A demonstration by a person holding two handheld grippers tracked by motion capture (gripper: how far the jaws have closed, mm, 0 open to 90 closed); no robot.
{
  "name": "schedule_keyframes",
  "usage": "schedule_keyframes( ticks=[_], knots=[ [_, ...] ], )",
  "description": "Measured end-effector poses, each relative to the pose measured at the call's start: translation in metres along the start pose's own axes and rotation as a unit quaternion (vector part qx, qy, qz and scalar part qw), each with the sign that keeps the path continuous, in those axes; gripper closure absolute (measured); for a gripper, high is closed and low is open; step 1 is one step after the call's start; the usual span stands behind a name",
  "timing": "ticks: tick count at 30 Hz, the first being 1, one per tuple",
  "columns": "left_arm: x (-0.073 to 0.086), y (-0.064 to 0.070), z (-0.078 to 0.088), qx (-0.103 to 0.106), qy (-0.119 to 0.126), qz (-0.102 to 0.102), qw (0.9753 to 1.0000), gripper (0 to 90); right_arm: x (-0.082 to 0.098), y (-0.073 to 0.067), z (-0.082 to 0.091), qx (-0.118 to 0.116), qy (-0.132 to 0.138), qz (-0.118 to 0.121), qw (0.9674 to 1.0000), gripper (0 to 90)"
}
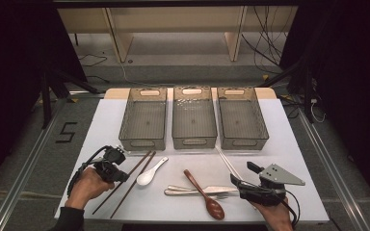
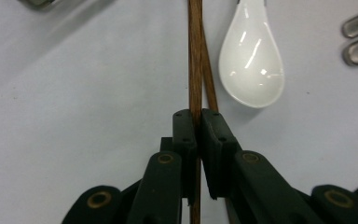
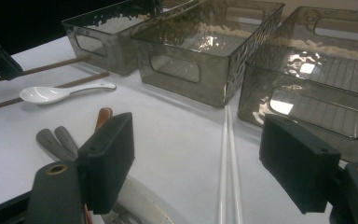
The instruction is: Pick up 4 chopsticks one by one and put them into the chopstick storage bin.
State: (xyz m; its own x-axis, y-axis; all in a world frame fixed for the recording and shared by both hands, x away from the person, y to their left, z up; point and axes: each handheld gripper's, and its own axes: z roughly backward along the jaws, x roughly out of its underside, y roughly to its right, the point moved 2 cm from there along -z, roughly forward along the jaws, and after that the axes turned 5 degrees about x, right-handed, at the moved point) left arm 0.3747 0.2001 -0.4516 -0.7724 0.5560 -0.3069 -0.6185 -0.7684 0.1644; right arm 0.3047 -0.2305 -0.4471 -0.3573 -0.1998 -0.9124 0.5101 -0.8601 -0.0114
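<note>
Firmly, left hand-held gripper (image 2: pixel 198 126) clamped on brown chopstick (image 2: pixel 195 56)

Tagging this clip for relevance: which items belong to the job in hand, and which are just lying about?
In hand:
- left gripper, shut on one brown chopstick
- second brown chopstick, beside it

Lying about:
- white spoon
- wooden spoon
- white chopsticks
- three bins

Beyond the white bench (image 1: pixel 279 144), far ahead of the hand-held gripper, a pale wooden frame (image 1: pixel 120 43) stands on grey floor (image 1: pixel 183 67); cables (image 1: pixel 265 48) trail there, with dark surroundings on both sides.
</note>
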Motion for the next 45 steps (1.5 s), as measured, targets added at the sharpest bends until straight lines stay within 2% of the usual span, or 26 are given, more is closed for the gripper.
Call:
schedule_keyframes(
  ticks=[3, 5, 7, 11, 15, 19, 21, 25, 29, 31, 33, 34, 39, 42, 45],
  knots=[
    [0.0, 0.004, 0.005, 0.005, -0.002, -0.01, 0.9999, 84.1, 0.0, 0.001, 0.0, 0.0, 0.001, 0.0, 1.0, 27.0],
    [-0.001, 0.008, 0.008, 0.008, 0.009, -0.013, 0.9998, 84.1, 0.0, 0.001, 0.0, 0.0, 0.001, 0.0, 1.0, 26.9],
    [-0.003, 0.012, 0.012, 0.013, 0.016, -0.027, 0.9994, 84.1, 0.0, 0.001, 0.0, 0.0, 0.001, 0.0, 1.0, 27.0],
    [-0.009, 0.016, 0.02, 0.03, 0.049, -0.039, 0.9976, 84.1, 0.0, 0.0, 0.0, 0.0, 0.001, 0.0, 1.0, 27.0],
    [-0.018, 0.012, 0.031, 0.03, 0.078, -0.038, 0.9957, 84.1, 0.0, 0.001, 0.0, 0.002, 0.002, 0.001, 1.0, 27.0],
    [-0.031, 0.006, 0.04, 0.035, 0.11, -0.033, 0.9927, 84.1, 0.0, 0.001, 0.0, 0.002, 0.002, 0.001, 1.0, 26.9],
    [-0.038, 0.003, 0.044, 0.025, 0.12, -0.039, 0.9917, 84.1, 0.0, 0.001, 0.0, 0.002, 0.003, 0.001, 1.0, 27.0],
    [-0.055, -0.003, 0.052, 0.03, 0.147, -0.039, 0.9879, 84.1, 0.0, 0.001, 0.001, 0.002, 0.004, 0.0, 1.0, 26.9],
    [-0.07, -0.011, 0.057, 0.021, 0.168, -0.037, 0.9849, 84.1, 0.0, 0.0, 0.002, 0.001, 0.007, 0.001, 1.0, 26.9],
    [-0.078, -0.015, 0.061, 0.022, 0.186, -0.036, 0.9816, 84.1, -0.001, 0.001, 0.002, 0.001, 0.008, 0.001, 1.0, 26.9],
    [-0.085, -0.019, 0.063, 0.019, 0.195, -0.038, 0.9798, 84.1, -0.001, 0.001, 0.002, 0.001, 0.009, 0.0, 1.0, 26.9],
    [-0.088, -0.021, 0.064, 0.017, 0.205, -0.036, 0.978, 84.1, -0.001, 0.001, 0.002, 0.001, 0.009, -0.001, 1.0, 26.9],
    [-0.103, -0.031, 0.068, 0.013, 0.22, -0.034, 0.9748, 84.1, -0.001, 0.0, 0.002, -0.002, 0.008, 0.0, 1.0, 27.0],
    [-0.113, -0.034, 0.072, 0.002, 0.228, -0.037, 0.9729, 84.1, -0.001, 0.0, 0.002, -0.001, 0.007, 0.0, 1.0, 26.9],
    [-0.122, -0.037, 0.075, -0.006, 0.24, -0.039, 0.9701, 84.1, -0.001, 0.0, 0.002, -0.002, 0.008, 0.0, 1.0, 26.9]
  ],
)
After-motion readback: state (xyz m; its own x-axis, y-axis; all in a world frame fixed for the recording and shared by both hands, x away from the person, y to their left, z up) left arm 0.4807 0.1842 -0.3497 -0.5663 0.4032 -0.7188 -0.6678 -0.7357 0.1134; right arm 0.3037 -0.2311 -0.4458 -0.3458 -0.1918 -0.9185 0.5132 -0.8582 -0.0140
